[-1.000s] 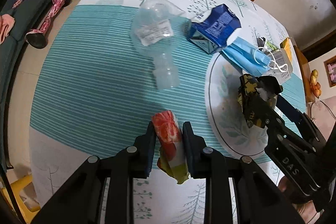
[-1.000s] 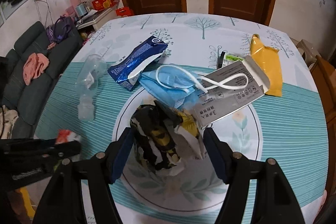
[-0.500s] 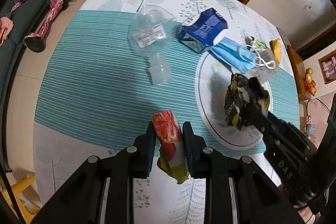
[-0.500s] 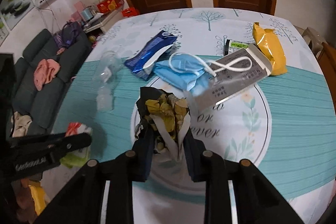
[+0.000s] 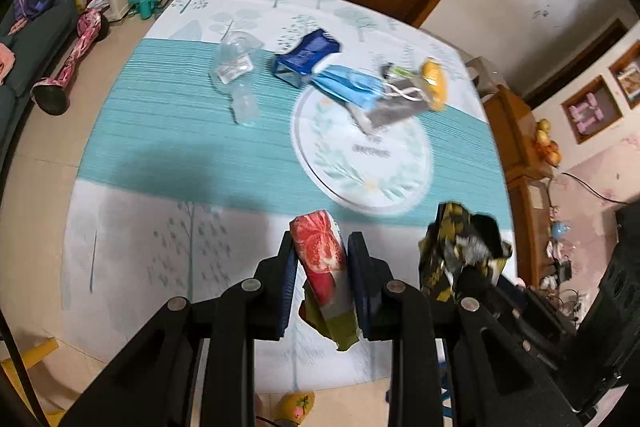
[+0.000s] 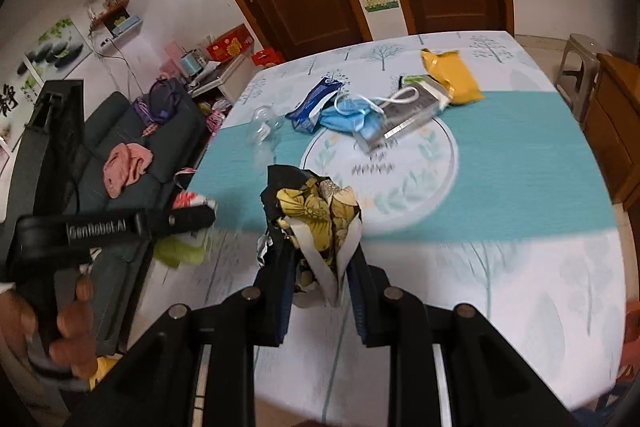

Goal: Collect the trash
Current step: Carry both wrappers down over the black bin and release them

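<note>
Between the fingers of my left tongs [image 5: 322, 259] sits a red-and-green wrapper [image 5: 325, 269], clamped tight and held above the near edge of the counter [image 5: 168, 147]. My right tongs [image 6: 318, 269] pinch a crumpled black-and-yellow wrapper [image 6: 316, 209] just beside it. Farther out on the counter lie a clear plastic bottle [image 5: 237, 79], a blue packet [image 5: 308, 57], a blue face mask [image 5: 346, 87], a grey packet [image 6: 408, 115] touching the mask, and a yellow pouch [image 6: 450, 77].

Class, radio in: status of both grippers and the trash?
Left hand-held gripper shut on red wrapper. Right hand-held gripper shut on black-yellow wrapper. Nothing blocking.
</note>
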